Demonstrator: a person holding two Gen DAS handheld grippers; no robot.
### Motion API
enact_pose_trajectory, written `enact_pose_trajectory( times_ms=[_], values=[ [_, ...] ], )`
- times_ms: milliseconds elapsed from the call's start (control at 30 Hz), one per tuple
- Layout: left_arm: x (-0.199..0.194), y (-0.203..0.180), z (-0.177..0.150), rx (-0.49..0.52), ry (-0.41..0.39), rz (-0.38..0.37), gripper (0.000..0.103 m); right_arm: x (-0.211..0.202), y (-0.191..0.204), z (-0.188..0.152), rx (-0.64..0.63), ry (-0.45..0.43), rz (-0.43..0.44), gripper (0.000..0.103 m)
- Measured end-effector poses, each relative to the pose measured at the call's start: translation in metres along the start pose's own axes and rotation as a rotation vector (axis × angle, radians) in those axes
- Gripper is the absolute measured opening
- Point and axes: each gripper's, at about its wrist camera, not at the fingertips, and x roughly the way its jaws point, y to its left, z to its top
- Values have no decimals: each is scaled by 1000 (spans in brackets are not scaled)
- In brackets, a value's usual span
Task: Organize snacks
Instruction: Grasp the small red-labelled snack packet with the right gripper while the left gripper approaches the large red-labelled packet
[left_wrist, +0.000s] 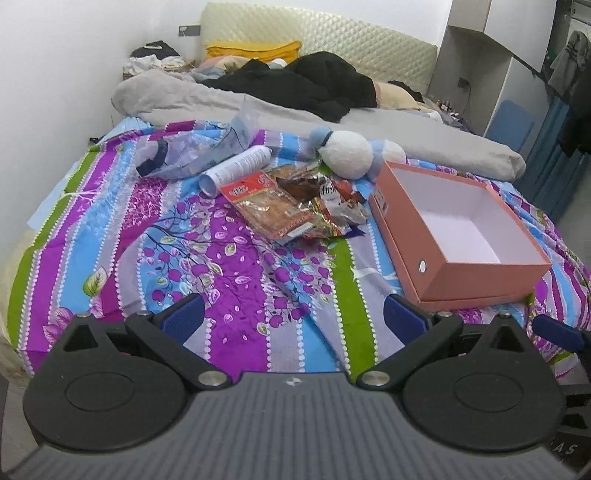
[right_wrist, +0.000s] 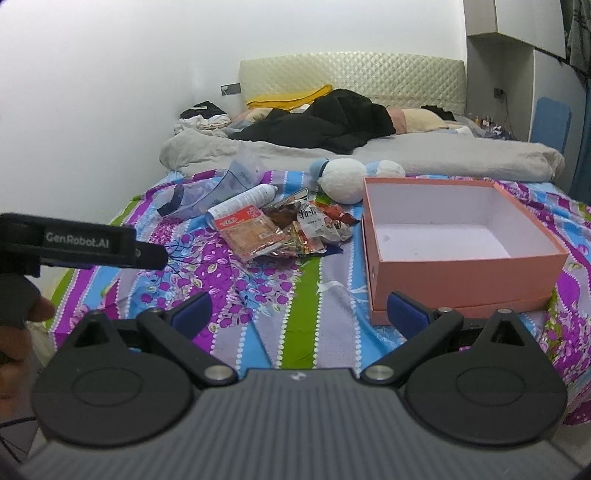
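A striped floral bedspread (left_wrist: 236, 266) is covering the bed; on it we are seeing the snack packets (left_wrist: 291, 201) lying heaped just left of the open pink box (left_wrist: 439, 236), beside a white can (left_wrist: 236, 168). We are holding the left gripper (left_wrist: 293, 319) and right gripper (right_wrist: 299, 314) with fingers spread wide, gripping nothing

1. A white spray can (left_wrist: 236, 167) lies on the striped bedsheet (left_wrist: 229, 280).
2. A clear plastic bag (left_wrist: 192, 151) lies touching it.
3. A white plush toy (left_wrist: 347, 155) sits before the grey duvet (left_wrist: 424, 133).
4. Black clothes (left_wrist: 295, 85) are heaped near the headboard (left_wrist: 332, 37).
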Motion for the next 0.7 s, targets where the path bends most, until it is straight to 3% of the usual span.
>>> enact_pose_trajectory(
  times_ms=[367, 533, 600, 667, 700],
  values=[
    [35, 21, 6, -35, 62, -67, 103, 30, 0, -2, 11, 37, 30, 97],
    [66, 36, 17, -79, 65, -91, 103, 54, 10, 6, -90, 18, 35, 96],
    [84, 44, 22, -111, 67, -102, 103, 64, 13, 8, -115, 21, 40, 89],
    [102, 53, 27, -150, 74, -124, 103, 80, 15, 10, -151, 39, 47, 76],
    [114, 59, 30, -177, 78, -137, 103, 90, 16, 11, -169, 52, 48, 76]
  ],
)
